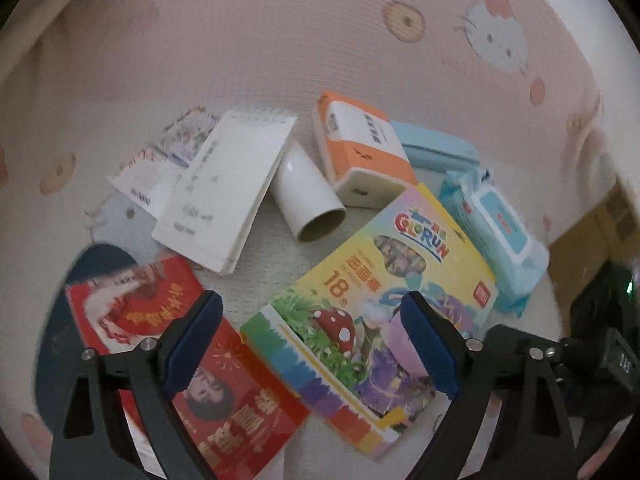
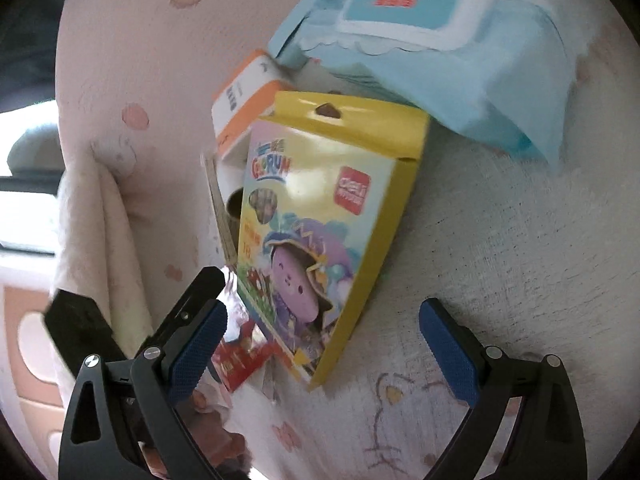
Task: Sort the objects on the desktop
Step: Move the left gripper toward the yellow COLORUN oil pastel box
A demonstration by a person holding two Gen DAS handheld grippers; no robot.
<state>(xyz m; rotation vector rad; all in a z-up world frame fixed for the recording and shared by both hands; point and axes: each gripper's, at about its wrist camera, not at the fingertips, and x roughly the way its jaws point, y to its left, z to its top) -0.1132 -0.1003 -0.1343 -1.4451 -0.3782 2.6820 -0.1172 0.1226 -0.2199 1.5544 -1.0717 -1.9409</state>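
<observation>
Yellow-edged crayon box (image 2: 320, 236) is lying in the clutter on the cloth-covered desk (image 1: 280, 40), touching the wipes pack (image 2: 420, 40) and orange box (image 1: 360, 148). I'm holding both the left tool (image 1: 312, 344) and right tool (image 2: 324, 352) spread wide, empty. I'm worrying that closing on it drags neighbours or snags cloth.

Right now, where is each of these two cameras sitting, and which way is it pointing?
Left wrist: on the left gripper, looking along its open blue-padded fingers down at the clutter: crayon box, red booklet, notepad, white tube.
Right wrist: on the right gripper, open too, facing the crayon box from its side, wipes pack beyond.
Shared: crayon box, wipes pack, orange box, cartoon tablecloth.
</observation>
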